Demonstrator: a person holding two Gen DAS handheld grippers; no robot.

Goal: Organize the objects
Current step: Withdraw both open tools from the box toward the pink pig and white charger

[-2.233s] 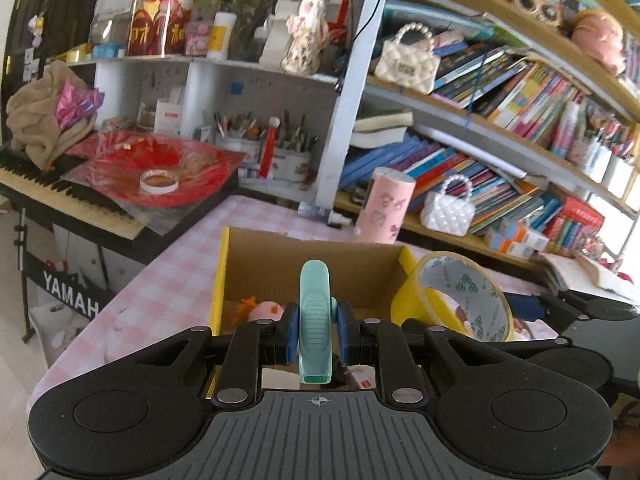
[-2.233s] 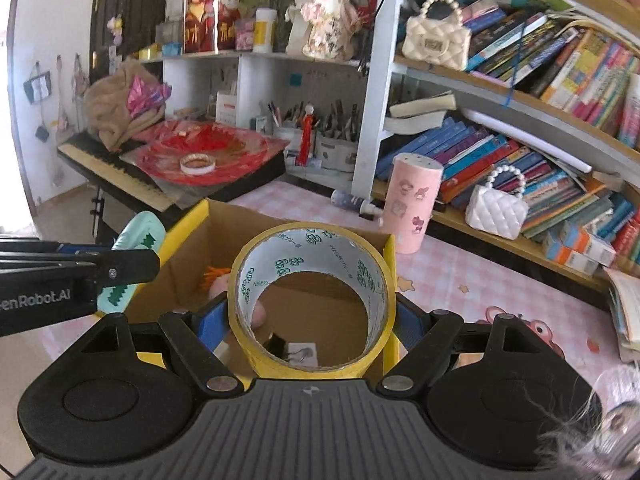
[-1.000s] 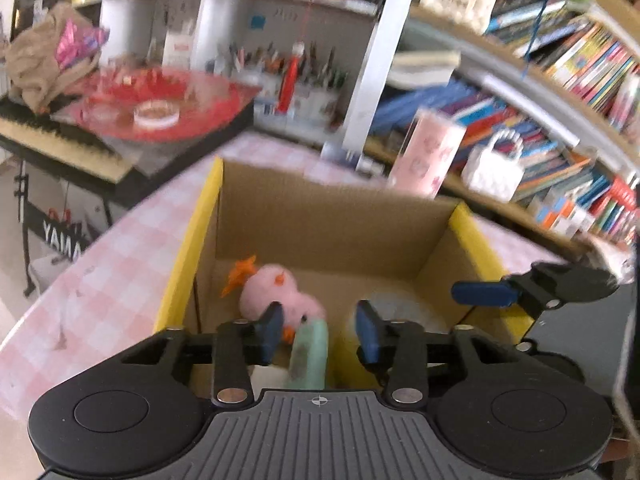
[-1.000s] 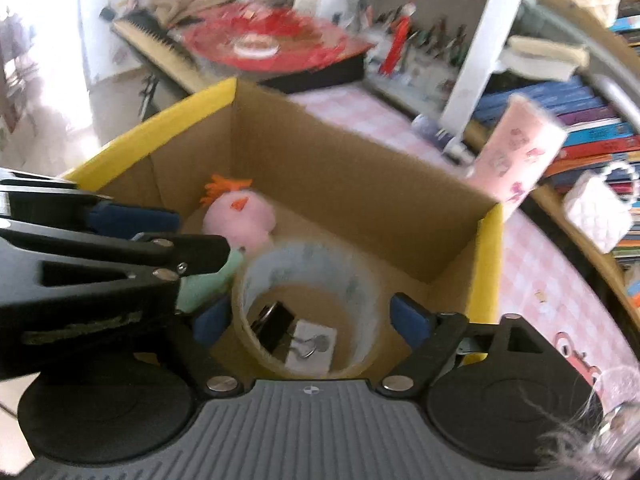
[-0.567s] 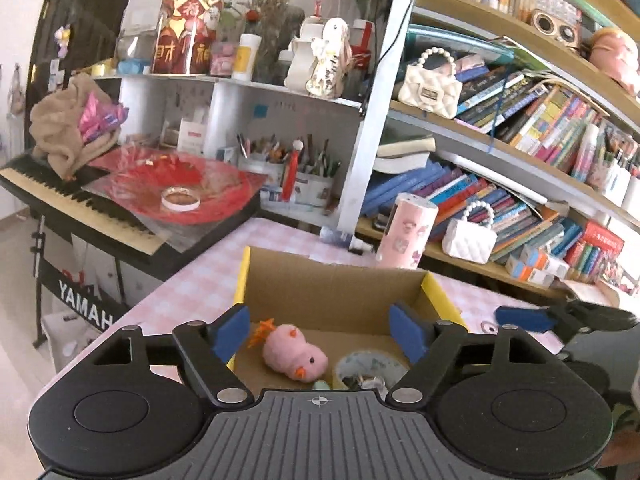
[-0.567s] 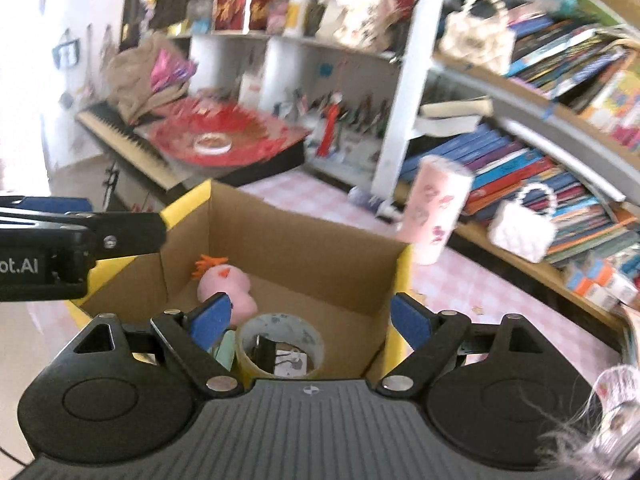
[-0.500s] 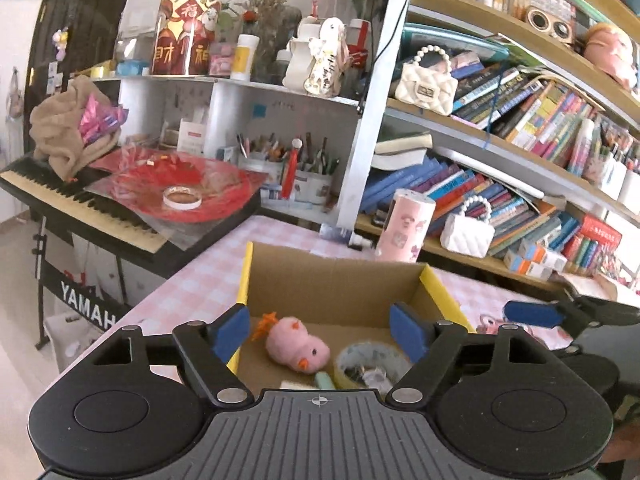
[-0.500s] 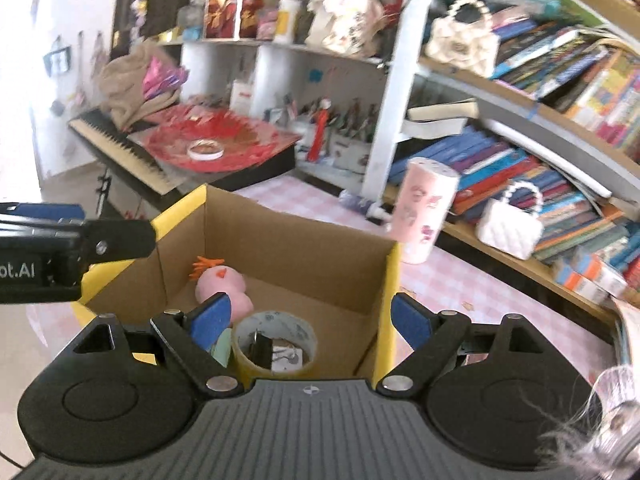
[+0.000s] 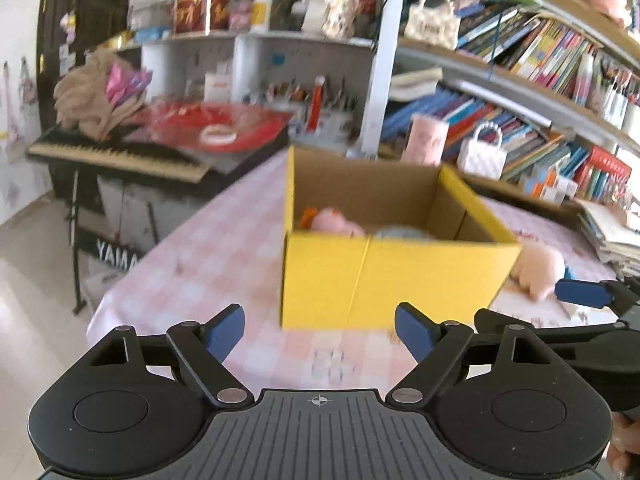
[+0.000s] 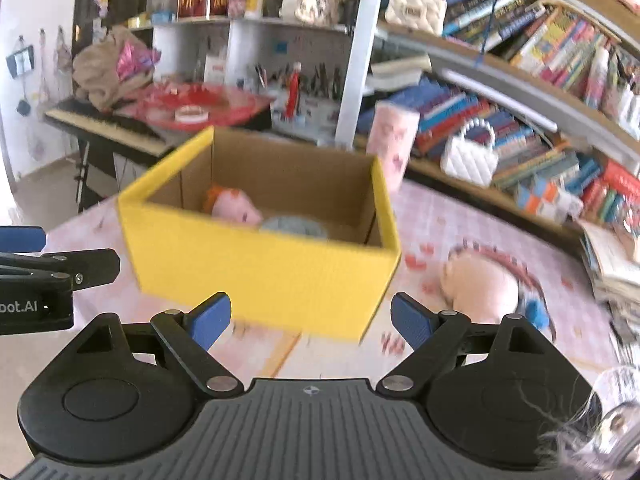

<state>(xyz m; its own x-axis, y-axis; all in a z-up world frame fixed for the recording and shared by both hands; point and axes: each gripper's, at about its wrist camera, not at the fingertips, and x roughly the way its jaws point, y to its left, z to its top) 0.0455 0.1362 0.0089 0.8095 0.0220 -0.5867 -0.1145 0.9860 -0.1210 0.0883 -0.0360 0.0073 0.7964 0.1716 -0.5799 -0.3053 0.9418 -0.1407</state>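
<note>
Two hand-held grippers hovered low over the pink checked table [image 9: 208,256], the left gripper [image 9: 320,330] and right gripper [image 10: 310,318] both spread wide and holding nothing. Ahead of both stood the yellow box [image 10: 260,272], its long side facing them, with a pink plush toy [image 10: 236,208] and what looked like a tape roll [image 10: 294,226] inside. A pink pig plush [image 10: 480,284] lay outside on the cloth, right of the box, nearer the right gripper.

Matt cardboard box [image 9: 394,276] — yellow skin (raw brown inside)
</note>
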